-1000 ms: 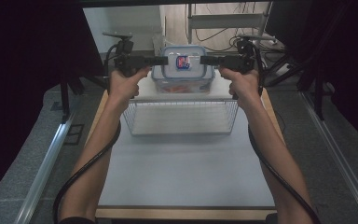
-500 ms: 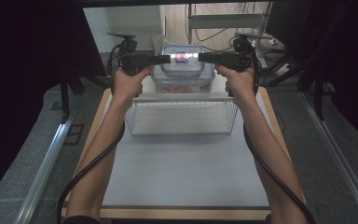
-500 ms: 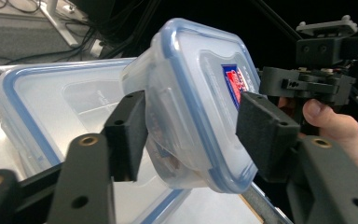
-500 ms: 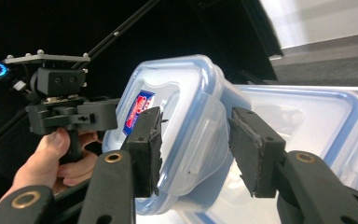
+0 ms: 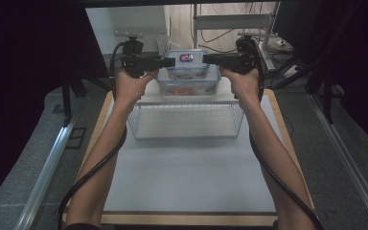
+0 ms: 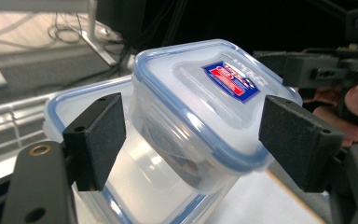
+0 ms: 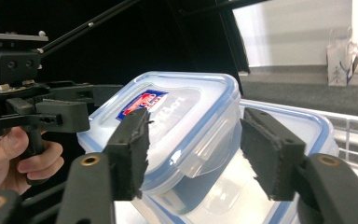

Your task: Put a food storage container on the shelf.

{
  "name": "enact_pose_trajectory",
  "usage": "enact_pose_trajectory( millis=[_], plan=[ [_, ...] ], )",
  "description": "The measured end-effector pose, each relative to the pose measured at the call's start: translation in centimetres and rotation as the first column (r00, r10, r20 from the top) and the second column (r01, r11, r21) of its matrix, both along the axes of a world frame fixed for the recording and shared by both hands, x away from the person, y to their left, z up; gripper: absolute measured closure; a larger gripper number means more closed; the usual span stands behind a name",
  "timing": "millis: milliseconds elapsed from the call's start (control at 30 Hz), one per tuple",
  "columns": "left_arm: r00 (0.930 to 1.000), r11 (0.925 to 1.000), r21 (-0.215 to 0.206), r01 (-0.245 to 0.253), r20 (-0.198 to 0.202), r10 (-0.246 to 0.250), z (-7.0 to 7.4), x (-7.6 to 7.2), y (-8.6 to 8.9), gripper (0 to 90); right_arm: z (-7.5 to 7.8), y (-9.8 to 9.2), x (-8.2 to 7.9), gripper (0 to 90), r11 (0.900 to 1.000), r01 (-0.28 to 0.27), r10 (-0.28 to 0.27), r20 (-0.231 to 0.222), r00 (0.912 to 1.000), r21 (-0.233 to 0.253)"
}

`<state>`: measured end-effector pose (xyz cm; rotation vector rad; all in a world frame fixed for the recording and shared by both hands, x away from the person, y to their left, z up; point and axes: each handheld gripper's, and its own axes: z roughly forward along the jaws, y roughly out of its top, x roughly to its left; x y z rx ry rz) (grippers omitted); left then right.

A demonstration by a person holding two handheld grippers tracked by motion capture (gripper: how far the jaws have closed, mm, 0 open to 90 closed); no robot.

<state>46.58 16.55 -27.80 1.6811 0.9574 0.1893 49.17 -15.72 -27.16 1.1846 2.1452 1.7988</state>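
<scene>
Two lidded clear containers at the far table edge: small container (image 5: 188, 61) sits tilted on the large container (image 5: 188, 82), which rests on a white shelf above the wire basket (image 5: 187, 120). Left gripper (image 5: 168, 62) and right gripper (image 5: 209, 58) flank the small one from opposite sides, jaws spread apart, pads (image 6: 95, 140) not pressing its walls. Dark stands and cables behind; table front bare.

Both forearms stretched toward twelve o'clock, wrists level. Left gripper (image 5: 168, 62) at eleven o'clock, pointing to three, jaws spread wide. Right gripper (image 5: 210, 58) at one o'clock, pointing to nine, jaws likewise parted, tips facing each other.
</scene>
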Motion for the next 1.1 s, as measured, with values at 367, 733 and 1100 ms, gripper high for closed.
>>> enact_pose_trajectory(
  millis=[367,733,1100],
  plan=[
    [0.9962,0.9983,0.056,0.019,0.084,-0.023,-0.3,-2.3,0.1,12.6,-0.2,-0.4,-1.7,24.1,0.995,-0.044,0.051,0.088,0.9948,-0.088],
    [0.9910,0.9836,0.179,0.025,0.125,-0.048,-1.4,-4.9,-0.8,5.6,-1.2,-0.4,-3.3,15.3,0.983,-0.044,0.067,0.125,0.9899,-0.178],
    [0.9879,0.9760,0.217,0.020,0.146,-0.052,-3.0,-6.7,-0.8,3.6,-2.2,-0.4,-4.9,11.4,0.975,-0.057,0.090,0.149,0.9848,-0.215]
  ],
)
